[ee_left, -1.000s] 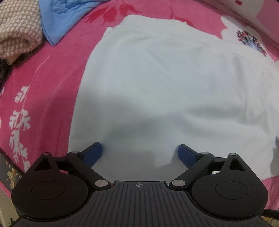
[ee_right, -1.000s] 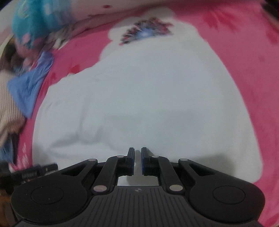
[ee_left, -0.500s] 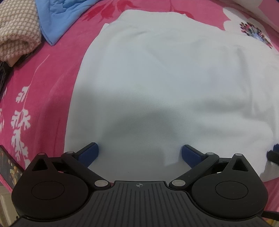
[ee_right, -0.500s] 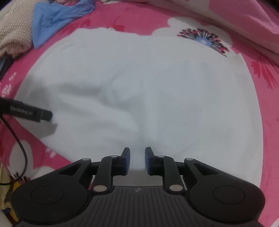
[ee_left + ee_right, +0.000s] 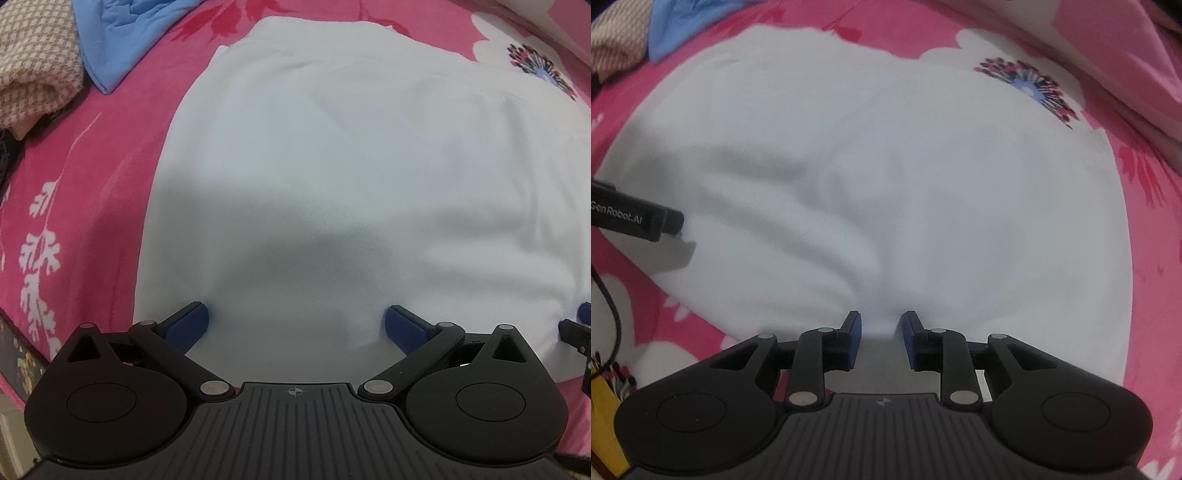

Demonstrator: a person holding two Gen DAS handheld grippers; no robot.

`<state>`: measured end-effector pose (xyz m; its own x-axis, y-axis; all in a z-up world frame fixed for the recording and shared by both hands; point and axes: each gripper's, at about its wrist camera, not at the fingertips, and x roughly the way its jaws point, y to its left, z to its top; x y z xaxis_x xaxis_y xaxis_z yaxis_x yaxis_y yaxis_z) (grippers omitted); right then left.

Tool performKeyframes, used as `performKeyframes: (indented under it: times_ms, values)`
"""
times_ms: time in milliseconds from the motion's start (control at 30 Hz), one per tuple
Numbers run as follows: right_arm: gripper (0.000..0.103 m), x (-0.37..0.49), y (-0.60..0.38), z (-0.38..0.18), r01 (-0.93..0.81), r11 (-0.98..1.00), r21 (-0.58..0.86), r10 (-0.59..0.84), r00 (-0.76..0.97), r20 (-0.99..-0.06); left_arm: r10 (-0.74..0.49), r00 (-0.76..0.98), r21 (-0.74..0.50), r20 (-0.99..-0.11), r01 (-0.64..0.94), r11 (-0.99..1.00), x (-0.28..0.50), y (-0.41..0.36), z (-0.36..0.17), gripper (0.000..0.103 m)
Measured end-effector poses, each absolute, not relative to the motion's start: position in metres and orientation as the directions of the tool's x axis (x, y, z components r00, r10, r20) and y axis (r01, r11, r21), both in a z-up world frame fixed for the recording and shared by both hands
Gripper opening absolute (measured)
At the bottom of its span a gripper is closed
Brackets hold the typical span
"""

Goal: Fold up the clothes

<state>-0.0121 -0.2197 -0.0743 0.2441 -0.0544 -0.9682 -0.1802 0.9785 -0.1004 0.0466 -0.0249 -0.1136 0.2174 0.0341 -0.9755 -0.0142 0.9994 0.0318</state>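
The white cotton garment point(image 5: 351, 177) lies spread on the pink floral blanket point(image 5: 74, 184) — seemingly part-folded, more folds likely left. Left gripper point(image 5: 295, 325) spread wide at six o'clock; right gripper point(image 5: 881, 332) opening over a fabric ridge, pinching nothing.

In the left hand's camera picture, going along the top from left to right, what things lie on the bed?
Checked brown-and-white cloth → blue garment → white garment → the pink bedspread's printed flower.
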Motion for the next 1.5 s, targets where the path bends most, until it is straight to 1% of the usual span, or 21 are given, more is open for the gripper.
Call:
performKeyframes:
  times_ms: [100, 267, 367, 633, 767, 967, 1067, 1233, 1400, 1500]
  values:
    - [0.028, -0.005, -0.214, -0.076, -0.182, 0.975, -0.126, -0.087, 0.208, -0.974, 0.013, 0.222, 0.011, -0.975, -0.007, 1.0, 0.047, -0.021, -0.115, 0.103]
    - [0.029, -0.008, -0.215, -0.075, -0.079, 0.99, -0.12, -0.101, 0.217, -0.971, 0.039, 0.226, 0.036, -0.973, -0.017, 0.999, 0.048, -0.027, -0.117, 0.103]
    - [0.029, -0.015, -0.216, -0.082, -0.083, 0.99, -0.117, -0.094, 0.243, -0.966, 0.04, 0.25, 0.037, -0.967, -0.017, 0.999, 0.044, -0.029, -0.116, 0.103]
    - [0.029, -0.013, -0.21, -0.089, -0.072, 0.99, -0.122, -0.104, 0.216, -0.971, 0.057, 0.246, 0.051, -0.968, -0.033, 0.998, 0.043, -0.032, -0.117, 0.103]
    - [0.029, -0.011, -0.205, -0.074, -0.056, 0.992, -0.117, -0.099, 0.263, -0.96, 0.055, 0.244, 0.048, -0.968, -0.036, 0.998, 0.045, -0.025, -0.115, 0.103]
    - [0.031, -0.002, -0.202, -0.082, -0.056, 0.985, -0.164, -0.142, 0.274, -0.951, 0.048, 0.247, 0.042, -0.968, -0.03, 0.999, 0.046, -0.024, -0.114, 0.103]
    - [0.033, -0.011, -0.202, -0.086, -0.071, 0.981, -0.182, -0.157, 0.269, -0.95, 0.054, 0.259, 0.047, -0.964, -0.032, 0.998, 0.045, -0.025, -0.114, 0.103]
    - [0.033, -0.032, -0.205, -0.085, -0.112, 0.973, -0.204, -0.17, 0.254, -0.952, 0.064, 0.269, 0.057, -0.961, -0.036, 0.998, 0.043, -0.027, -0.113, 0.103]
    - [0.033, -0.035, -0.207, -0.075, -0.163, 0.972, -0.168, -0.123, 0.255, -0.959, 0.067, 0.232, 0.062, -0.97, -0.031, 0.998, 0.045, -0.021, -0.115, 0.103]
    - [0.033, -0.03, -0.21, -0.063, -0.161, 0.976, -0.148, -0.096, 0.289, -0.953, 0.074, 0.235, 0.068, -0.969, -0.033, 0.997, 0.044, -0.02, -0.112, 0.103]
